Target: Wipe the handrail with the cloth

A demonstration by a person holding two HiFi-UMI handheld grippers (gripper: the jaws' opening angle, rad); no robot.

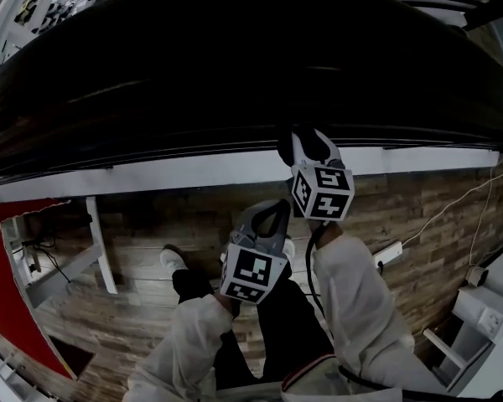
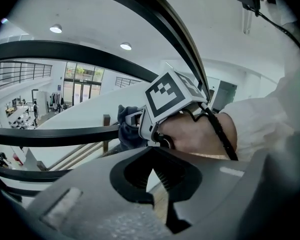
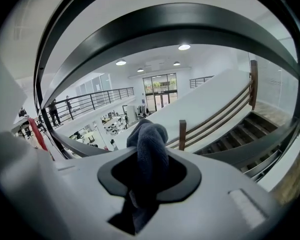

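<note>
right gripper (image 3: 149, 183) pinches the cloth (image 3: 151, 143) at handrail (image 3: 165, 25)

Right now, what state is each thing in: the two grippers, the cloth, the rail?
Right gripper: shut on the cloth, up by the handrail.
Cloth: bunched between the jaws.
Left gripper: shut, empty, back from the handrail.
Handrail: contact with the cloth unclear.
</note>
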